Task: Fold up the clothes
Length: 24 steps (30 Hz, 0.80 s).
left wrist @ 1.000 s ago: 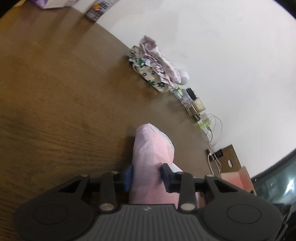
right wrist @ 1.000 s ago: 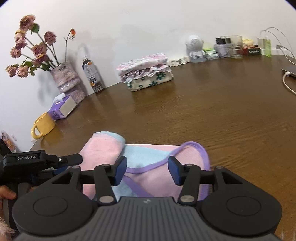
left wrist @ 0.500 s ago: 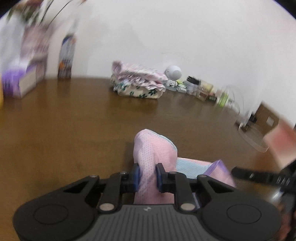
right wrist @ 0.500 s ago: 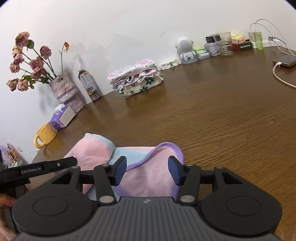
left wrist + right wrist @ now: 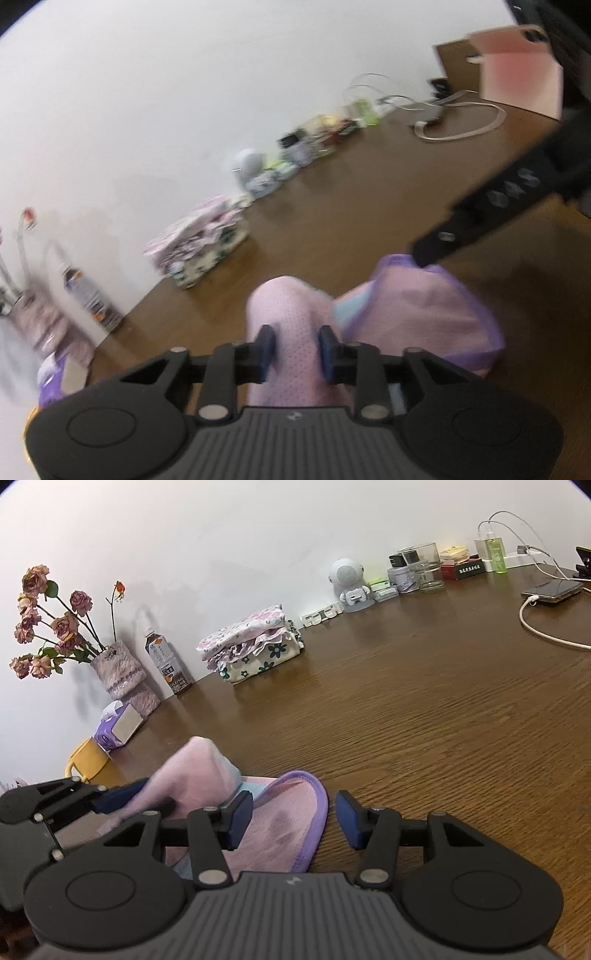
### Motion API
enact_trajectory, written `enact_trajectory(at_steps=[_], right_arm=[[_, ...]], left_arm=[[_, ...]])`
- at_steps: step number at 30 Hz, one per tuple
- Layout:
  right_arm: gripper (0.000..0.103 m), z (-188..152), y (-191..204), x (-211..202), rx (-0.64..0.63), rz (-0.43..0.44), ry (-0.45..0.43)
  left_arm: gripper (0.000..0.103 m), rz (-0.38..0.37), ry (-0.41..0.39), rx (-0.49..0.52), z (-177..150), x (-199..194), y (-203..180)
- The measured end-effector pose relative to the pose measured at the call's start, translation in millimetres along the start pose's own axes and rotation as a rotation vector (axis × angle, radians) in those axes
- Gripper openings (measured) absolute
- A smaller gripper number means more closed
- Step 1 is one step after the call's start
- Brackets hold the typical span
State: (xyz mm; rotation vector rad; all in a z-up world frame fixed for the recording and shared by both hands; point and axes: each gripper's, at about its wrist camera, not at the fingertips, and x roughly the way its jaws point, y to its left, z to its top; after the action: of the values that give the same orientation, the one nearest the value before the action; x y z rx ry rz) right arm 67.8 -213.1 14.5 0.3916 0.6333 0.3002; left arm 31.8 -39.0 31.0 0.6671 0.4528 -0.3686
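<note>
A pink garment [image 5: 424, 314] with a purple hem and a light blue inside lies on the brown wooden table [image 5: 443, 720]. My left gripper [image 5: 295, 350] has a raised fold [image 5: 288, 314] of it between its blue pads, which touch the cloth while the jaws are opening. The right wrist view shows that same gripper [image 5: 110, 801] at the left, with the fold [image 5: 199, 771] lifted. My right gripper [image 5: 294, 821] stands open low over the garment's purple hem [image 5: 314, 827], gripping nothing. One of its black fingers [image 5: 476, 225] reaches the garment's far edge.
A folded stack of floral clothes [image 5: 255, 646] sits by the back wall. Left of it stand a drink bottle [image 5: 168, 662], a vase of dried roses [image 5: 118, 672], a tissue box [image 5: 118, 729] and a yellow mug [image 5: 86, 762]. Jars, a white speaker [image 5: 349, 585] and a cabled phone [image 5: 552, 590] line the back right.
My left gripper has rolled and swung sideways, carrying the pink fold toward the right gripper; its jaws narrowed, then widened. The right gripper shifted a little, so the hem lies more to its left.
</note>
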Motion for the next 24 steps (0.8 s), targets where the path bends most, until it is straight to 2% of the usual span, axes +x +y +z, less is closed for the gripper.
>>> enact_trajectory(at_steps=[5,9,13,15,18,20,24], right_arm=[[0.051,-1,-7,-5,0.008,-0.017,-0.006],[0.051,-1,-8,-7,0.005,-0.025,-0.008],[0.051,-1,-5,-5,-0.003,-0.023,-0.003],[0.051,-2,0,-3,-0.011,-0.015,0.003],[0.051,-3,10,0,-0.035,-0.001,0.014],[0.051,-3,18,3,-0.051,0.004,0.021],[0.051,1,32,8,-0.069,0.004,0.011]], left_arm=[[0.034,-0.084,-0.015,-0.035,2,-6,-6],[0.039,-0.141,-0.078,-0.208,0,-25,24],[0.039,-0.133,-0.108,-0.37,-4,-33,58],[0.036,-0.123,-0.074,-0.385,-9,-29,63],[0.034,-0.177,-0.006,-0.38,-19,-14,60],[0.034,-0.205,0.008,-0.391,-24,-7,54],[0.037,-0.217,-0.044,-0.467,-30,-13,66]])
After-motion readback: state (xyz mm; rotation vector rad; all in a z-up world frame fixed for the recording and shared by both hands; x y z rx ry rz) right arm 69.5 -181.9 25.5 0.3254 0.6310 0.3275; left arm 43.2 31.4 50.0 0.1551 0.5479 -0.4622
